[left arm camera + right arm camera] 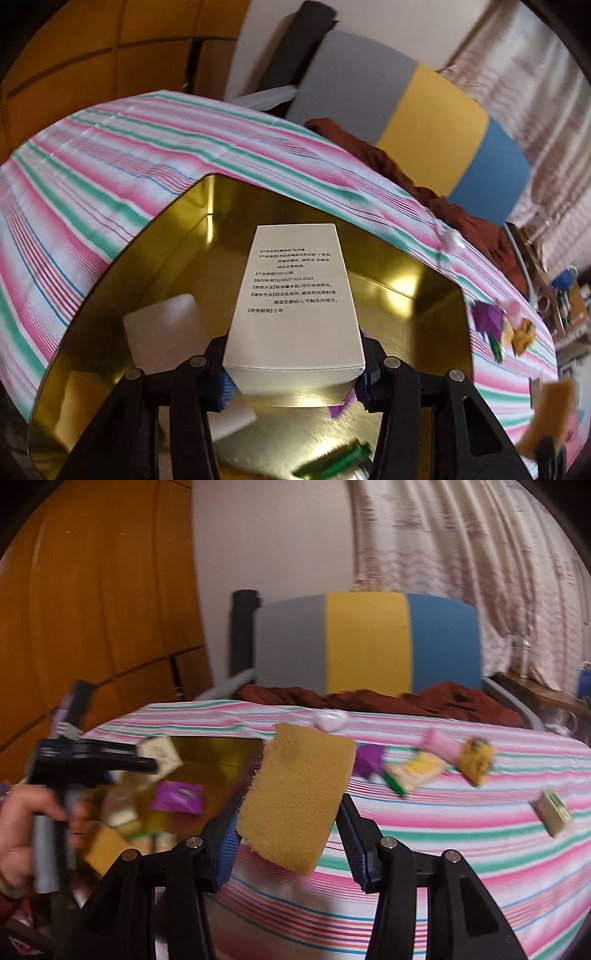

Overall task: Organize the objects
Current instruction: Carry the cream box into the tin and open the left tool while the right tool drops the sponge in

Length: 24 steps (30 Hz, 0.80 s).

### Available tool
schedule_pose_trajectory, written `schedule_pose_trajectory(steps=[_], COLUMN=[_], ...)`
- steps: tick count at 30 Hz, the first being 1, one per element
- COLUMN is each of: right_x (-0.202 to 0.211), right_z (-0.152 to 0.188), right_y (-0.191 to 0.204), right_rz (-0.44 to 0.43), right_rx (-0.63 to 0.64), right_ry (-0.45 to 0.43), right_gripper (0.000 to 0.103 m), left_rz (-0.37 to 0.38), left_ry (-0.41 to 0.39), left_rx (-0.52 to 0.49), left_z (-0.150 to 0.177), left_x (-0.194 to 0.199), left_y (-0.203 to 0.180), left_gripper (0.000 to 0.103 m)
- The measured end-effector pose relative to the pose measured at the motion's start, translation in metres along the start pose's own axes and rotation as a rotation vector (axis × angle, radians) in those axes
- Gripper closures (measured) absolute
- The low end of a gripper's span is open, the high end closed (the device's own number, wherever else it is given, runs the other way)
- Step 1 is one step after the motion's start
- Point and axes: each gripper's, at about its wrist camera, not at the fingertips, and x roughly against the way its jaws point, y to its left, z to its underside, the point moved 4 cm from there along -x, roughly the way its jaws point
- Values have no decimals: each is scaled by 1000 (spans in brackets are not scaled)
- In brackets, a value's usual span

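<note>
Here, in the left wrist view, the left gripper [293, 373] pinches the near end of a white carton [295, 295] above the gold tin [424, 295]; lowering it level onto bare floor beside the white block [162, 325] would suit. In the right wrist view, the right gripper [288, 834] pinches a yellow sponge [295, 794] over the striped cloth [461, 849], right of the tin; judging by the blur, slow down.

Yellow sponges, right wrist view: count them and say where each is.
2. One yellow sponge is gripped in the right tool; another lies on the striped cloth at right. More may hide in the gold tin.
</note>
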Motion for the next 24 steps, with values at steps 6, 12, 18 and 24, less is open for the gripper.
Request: schedule_pose_trajectory(steps=[6,12,18,24], right_x=[-10,-18,-38,-63], right_z=[-6,-4,6,8], right_y=[39,64,76,80], right_rz=[-99,-135,-137,-104], right_rx=[26,85,96,100], right_ry=[46,75,153,209], right_gripper=[53,53,53,53], left_rz=[-8,17,-6,-34], left_ry=[52,22,-92,-181], left_rx=[68,141,126,90], left_z=[-13,-11,5,22], left_x=[-17,-6,28,60], left_y=[10,20,28,33], left_gripper=[43,17,5,1])
